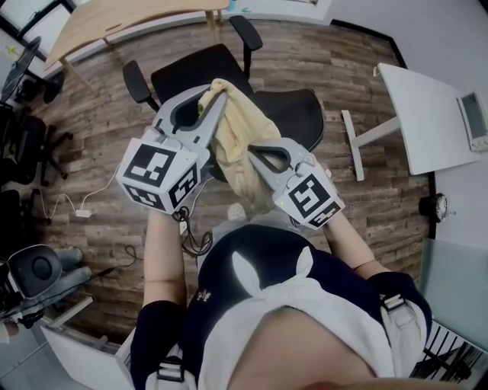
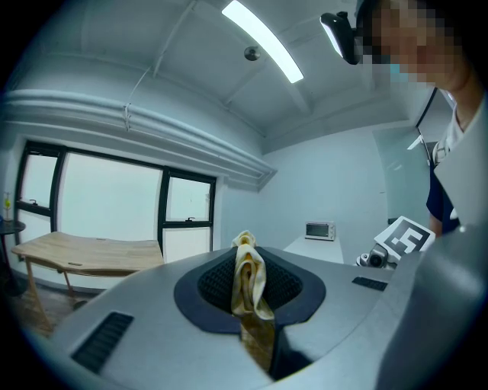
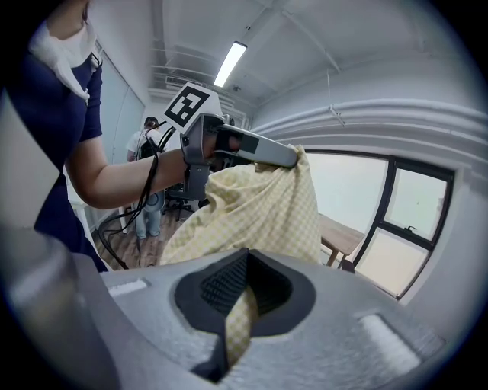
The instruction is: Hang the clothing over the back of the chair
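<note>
A pale yellow checked garment (image 1: 238, 135) hangs between my two grippers above a black office chair (image 1: 229, 80). My left gripper (image 1: 217, 95) is shut on a bunched upper edge of the cloth, which pokes up between its pads (image 2: 248, 278). Lower and to the right, my right gripper (image 1: 252, 156) is shut on another fold of the same garment (image 3: 263, 209), with a strip of cloth pinched in its pads (image 3: 238, 320). In the right gripper view the left gripper (image 3: 293, 156) shows, with the cloth draping down from it. The chair's seat and backrest lie below and beyond the garment.
A wooden desk (image 1: 130, 23) stands at the far left by the windows. A white table (image 1: 427, 114) with a small appliance (image 1: 473, 122) is at the right. Cables (image 1: 76, 209) lie on the wood floor at the left. More black chairs (image 1: 23, 145) crowd the left edge.
</note>
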A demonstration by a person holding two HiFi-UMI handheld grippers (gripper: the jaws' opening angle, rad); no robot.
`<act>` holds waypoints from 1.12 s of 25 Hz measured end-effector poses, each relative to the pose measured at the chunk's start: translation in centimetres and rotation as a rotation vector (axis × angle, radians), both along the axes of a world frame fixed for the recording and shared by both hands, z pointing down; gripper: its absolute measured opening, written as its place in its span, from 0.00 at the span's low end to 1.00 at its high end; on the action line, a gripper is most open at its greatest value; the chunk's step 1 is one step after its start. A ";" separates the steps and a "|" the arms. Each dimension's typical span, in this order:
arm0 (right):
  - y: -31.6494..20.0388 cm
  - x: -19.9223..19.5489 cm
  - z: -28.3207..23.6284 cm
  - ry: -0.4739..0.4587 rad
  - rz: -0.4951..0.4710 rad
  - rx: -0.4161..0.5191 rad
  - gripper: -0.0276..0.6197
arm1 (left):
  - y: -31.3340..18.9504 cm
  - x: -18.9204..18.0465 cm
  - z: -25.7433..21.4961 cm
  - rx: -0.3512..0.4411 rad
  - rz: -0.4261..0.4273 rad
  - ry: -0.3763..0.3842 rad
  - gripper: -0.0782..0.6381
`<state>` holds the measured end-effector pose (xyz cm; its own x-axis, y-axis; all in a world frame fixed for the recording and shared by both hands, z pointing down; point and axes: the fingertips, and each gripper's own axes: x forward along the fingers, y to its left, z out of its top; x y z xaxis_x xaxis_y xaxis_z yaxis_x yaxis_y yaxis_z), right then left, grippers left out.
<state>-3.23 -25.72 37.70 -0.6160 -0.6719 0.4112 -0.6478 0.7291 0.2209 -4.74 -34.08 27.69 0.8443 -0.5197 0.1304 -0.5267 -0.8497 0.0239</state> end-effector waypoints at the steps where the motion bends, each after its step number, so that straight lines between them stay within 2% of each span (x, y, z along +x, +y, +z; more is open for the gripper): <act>1: 0.0 0.0 0.1 0.008 0.001 -0.001 0.04 | -0.1 -0.1 0.1 -0.003 0.002 0.002 0.18; 14: -0.7 -0.7 0.9 0.067 0.005 -0.043 0.04 | -1.7 -1.5 2.0 -0.035 0.031 0.002 0.18; 28: -1.2 -1.4 1.8 0.105 -0.001 -0.119 0.04 | -2.7 -2.5 4.2 -0.068 0.103 -0.055 0.19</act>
